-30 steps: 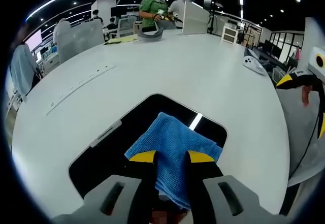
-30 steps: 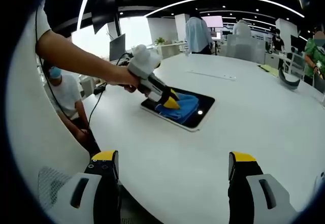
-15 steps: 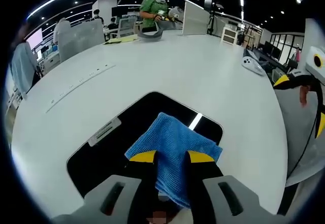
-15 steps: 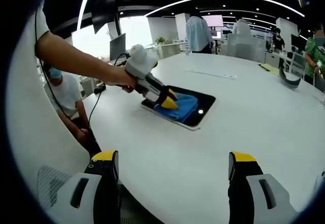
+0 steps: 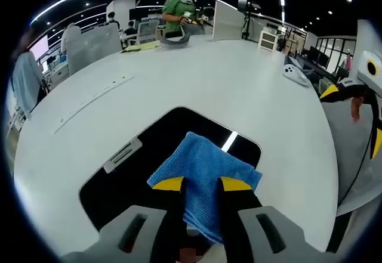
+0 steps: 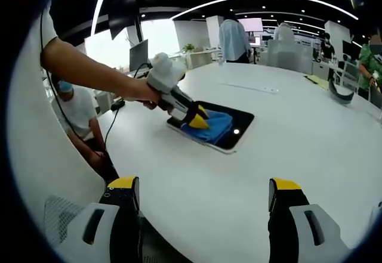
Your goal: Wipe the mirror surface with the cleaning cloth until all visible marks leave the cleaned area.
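Note:
A dark rectangular mirror (image 5: pixel 128 173) (image 6: pixel 242 120) lies flat on the round white table (image 5: pixel 239 90). A folded blue cloth (image 5: pixel 206 173) (image 6: pixel 216 126) rests on it, pinched between the yellow-tipped jaws of my left gripper (image 5: pixel 200 184) (image 6: pixel 197 118), which presses it onto the glass. A bright strip of ceiling light reflects in the mirror beside the cloth. My right gripper (image 6: pixel 203 194) hovers open over the table's near edge, well short of the mirror, with nothing between its fingers. It also appears at the right edge of the left gripper view as my right gripper (image 5: pixel 352 96).
A person's bare arm (image 6: pixel 89 69) holds the left gripper. A seated person (image 6: pixel 74 111) is beside the table. A white controller-like object (image 5: pixel 296 74) and a grey curved item (image 5: pixel 176 36) lie at the table's far side. People stand among desks behind.
The left gripper with the cloth has slid slightly along the mirror toward its left end. The right gripper has stayed in place.

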